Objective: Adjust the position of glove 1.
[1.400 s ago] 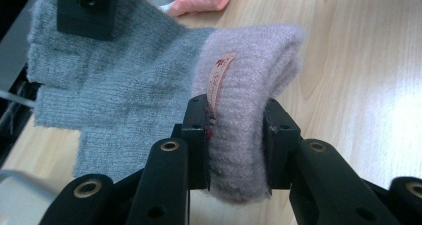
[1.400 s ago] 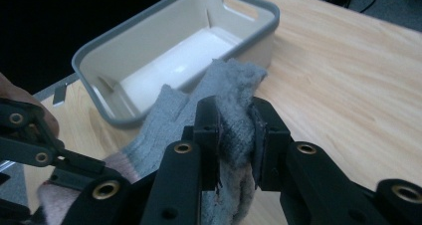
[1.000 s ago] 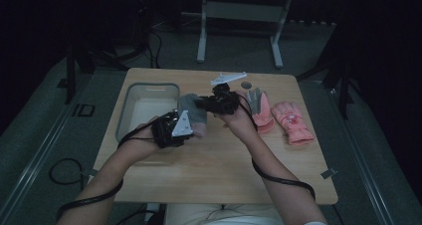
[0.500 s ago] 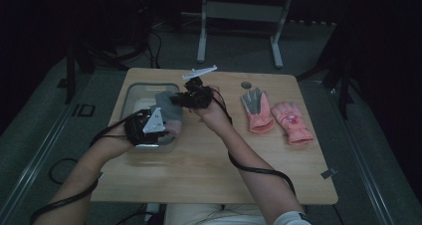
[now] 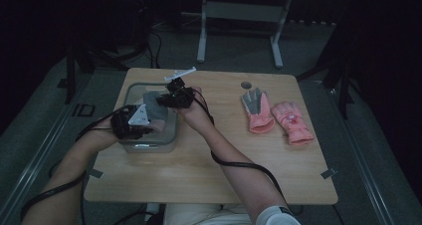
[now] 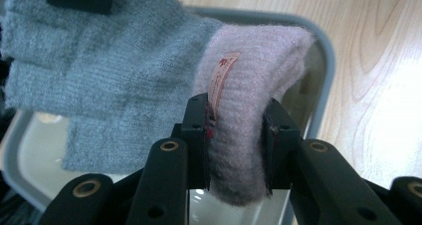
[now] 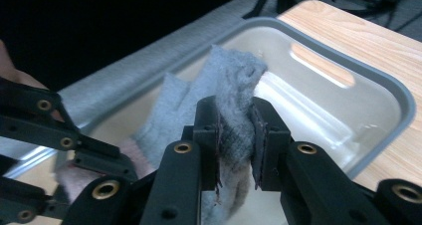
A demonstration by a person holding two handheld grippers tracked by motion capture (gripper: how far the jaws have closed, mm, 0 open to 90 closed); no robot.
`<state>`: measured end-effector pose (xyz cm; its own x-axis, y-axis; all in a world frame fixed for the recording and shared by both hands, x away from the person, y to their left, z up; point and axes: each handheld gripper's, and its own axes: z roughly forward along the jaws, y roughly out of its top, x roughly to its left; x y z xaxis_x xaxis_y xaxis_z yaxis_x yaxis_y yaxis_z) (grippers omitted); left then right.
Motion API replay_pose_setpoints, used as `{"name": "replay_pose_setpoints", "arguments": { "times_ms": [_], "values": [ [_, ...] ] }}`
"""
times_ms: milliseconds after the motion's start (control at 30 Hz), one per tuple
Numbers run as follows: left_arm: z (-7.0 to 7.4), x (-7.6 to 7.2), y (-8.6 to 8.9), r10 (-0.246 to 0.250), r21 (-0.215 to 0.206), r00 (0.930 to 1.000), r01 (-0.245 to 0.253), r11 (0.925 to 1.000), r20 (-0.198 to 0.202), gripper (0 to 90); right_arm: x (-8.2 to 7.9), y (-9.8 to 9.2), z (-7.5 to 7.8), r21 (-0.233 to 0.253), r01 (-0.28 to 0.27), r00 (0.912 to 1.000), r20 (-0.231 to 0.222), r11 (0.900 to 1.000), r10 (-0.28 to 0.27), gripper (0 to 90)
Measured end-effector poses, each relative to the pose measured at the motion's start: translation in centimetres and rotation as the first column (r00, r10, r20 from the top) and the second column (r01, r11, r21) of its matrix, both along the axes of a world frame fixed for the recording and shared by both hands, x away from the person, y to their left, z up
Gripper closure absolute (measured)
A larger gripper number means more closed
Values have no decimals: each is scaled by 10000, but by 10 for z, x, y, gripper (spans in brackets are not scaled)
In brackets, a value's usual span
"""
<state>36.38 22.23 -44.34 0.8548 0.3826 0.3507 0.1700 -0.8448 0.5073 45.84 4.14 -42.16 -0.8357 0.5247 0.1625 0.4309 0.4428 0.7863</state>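
The glove (image 6: 124, 80) hangs stretched over the bin (image 5: 130, 93), probably to drop in flat: left gripper (image 6: 234, 135) fingers pinch its pink cuff (image 6: 254, 100), right gripper (image 7: 235, 135) fingers pinch the grey end.

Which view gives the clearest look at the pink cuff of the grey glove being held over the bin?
The left gripper view: the pink cuff sits close up, pinched between the left gripper jaws, tag visible. The right gripper view catches a blurred pink patch low at left; the high view shows a small sliver above the bin.
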Motion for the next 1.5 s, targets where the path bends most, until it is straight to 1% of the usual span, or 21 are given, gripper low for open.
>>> {"name": "replay_pose_setpoints", "arguments": {
  "times_ms": [133,167,200,267,367,400,533,633,733,833,967,1067,1100,1133,1200,1233,1300,1333,1367,1467,1500],
  "values": [
    [-10,11,-1,97,265,9994,-89,9996,-322,688,4,4,-10,-290,194,9998,42,9994,-193,759],
    [-15,17,-1,131,468,9983,-104,9988,-569,688,5,6,-14,-350,213,9998,12,9992,-212,759],
    [-17,19,-2,136,548,9980,-102,9984,-621,688,9,7,-21,-392,250,9995,-196,9989,-258,758],
    [-23,25,-3,170,438,9943,-124,9990,-1057,688,12,8,-27,-335,287,9987,-408,9990,-301,758],
    [-29,30,-5,189,470,9912,-129,9988,-1307,688,16,9,-35,-333,427,9972,-598,9985,-446,756],
    [-34,34,-6,138,541,9893,-60,9985,-1454,688,19,12,-45,-629,548,9957,-713,9965,-592,753],
    [-42,43,-11,109,771,9833,32,9970,-1816,688,20,13,-54,-991,775,9945,-632,9921,-840,698],
    [-45,48,-16,136,923,9788,55,9957,-2042,687,21,9,-54,-946,844,9942,-590,9919,-902,645],
    [-48,53,-19,151,1146,9760,102,9934,-2172,683,21,-6,-45,-551,987,9932,-565,9936,-1018,580],
    [-50,57,-21,271,1282,9767,5,9917,-2130,678,17,-13,-39,-412,1043,9941,-251,9937,-1054,544],
    [-52,60,-21,317,1272,9787,-58,9919,-2027,631,10,-25,-32,-150,899,9957,-194,9958,-902,521],
    [-51,59,-17,590,1096,9755,-363,9933,-2118,562,8,-33,-29,-142,765,9962,-399,9970,-770,524],
    [-49,59,-16,781,1066,9741,-563,9927,-2123,497,6,-35,-28,-188,695,9968,-378,9974,-702,517],
    [-47,58,-15,931,893,9730,-756,9931,-2114,421,3,-39,-26,-162,615,9974,-367,9980,-621,508],
    [-41,54,-13,1147,405,9741,-1088,9932,-1947,383,2,-41,-25,-140,577,9978,-329,9982,-581,503],
    [-38,52,-13,1179,350,9743,-1132,9930,-1920,305,0,-44,-22,-94,537,9982,-265,9985,-539,502],
    [-30,49,-11,1488,-249,9700,-1564,9874,-1923,189,-5,-54,-18,137,350,9988,-351,9993,-345,517],
    [-20,46,-8,1438,-1007,9618,-1710,9801,-2330,128,-7,-58,-16,166,287,9991,-330,9994,-282,523],
    [-20,46,-8,1438,-1007,9618,-1710,9801,-2330,120,-7,-58,-16,166,287,9991,-330,9994,-282,523],
    [-8,39,-10,1395,-1607,9631,-1790,9706,-2302,110,-15,-70,-13,265,175,9995,-250,9995,-168,547],
    [-3,33,-15,1318,-2042,9621,-1824,9618,-2387,81,-20,-77,-13,237,114,9998,-152,9997,-110,548]
  ]
}}
